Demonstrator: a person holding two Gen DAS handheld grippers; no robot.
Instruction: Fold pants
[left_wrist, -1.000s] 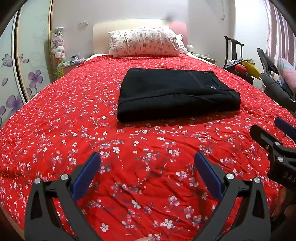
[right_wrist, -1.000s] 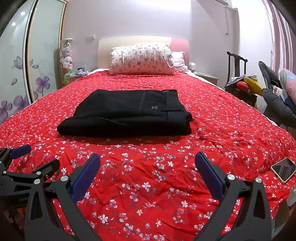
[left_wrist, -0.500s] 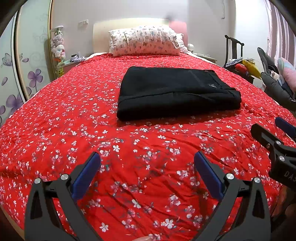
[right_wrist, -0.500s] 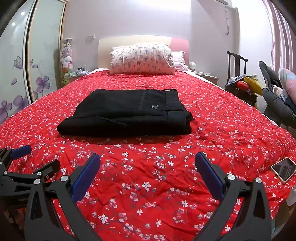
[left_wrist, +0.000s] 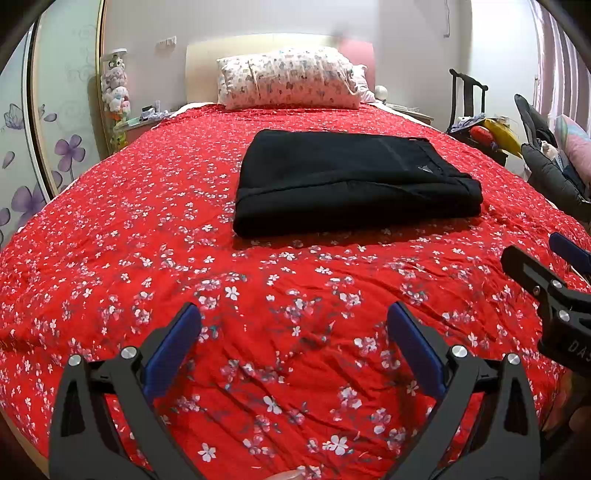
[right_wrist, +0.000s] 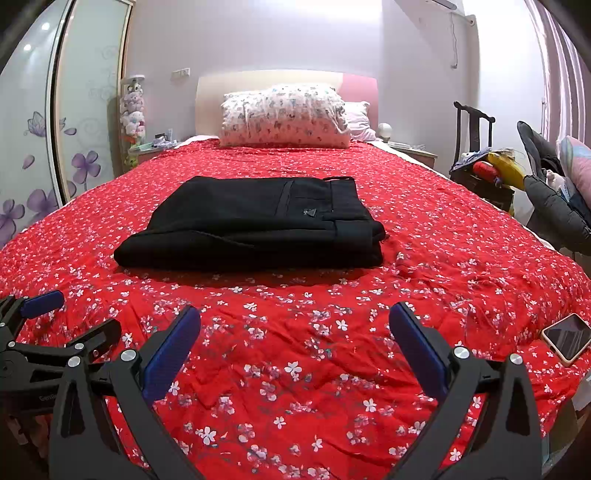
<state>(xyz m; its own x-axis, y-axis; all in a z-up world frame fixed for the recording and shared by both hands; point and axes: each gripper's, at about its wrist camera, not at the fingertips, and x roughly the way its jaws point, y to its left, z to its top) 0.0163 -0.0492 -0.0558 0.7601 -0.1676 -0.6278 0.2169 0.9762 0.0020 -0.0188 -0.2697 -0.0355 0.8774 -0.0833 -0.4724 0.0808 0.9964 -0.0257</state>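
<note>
Black pants (left_wrist: 351, 181) lie folded in a flat rectangle on the red flowered bedspread (left_wrist: 147, 221), in the middle of the bed; they also show in the right wrist view (right_wrist: 258, 221). My left gripper (left_wrist: 293, 339) is open and empty, above the bedspread near the foot of the bed, well short of the pants. My right gripper (right_wrist: 293, 339) is open and empty at the same distance. Each gripper shows at the edge of the other's view: the right one (left_wrist: 554, 273) and the left one (right_wrist: 40, 325).
A flowered pillow (left_wrist: 288, 77) leans on the headboard. A phone (right_wrist: 567, 338) lies on the bed's right edge. A wardrobe with purple flowers (right_wrist: 37, 147) stands left. A chair with clothes (right_wrist: 554, 199) and a cluttered stand (right_wrist: 480, 166) are right.
</note>
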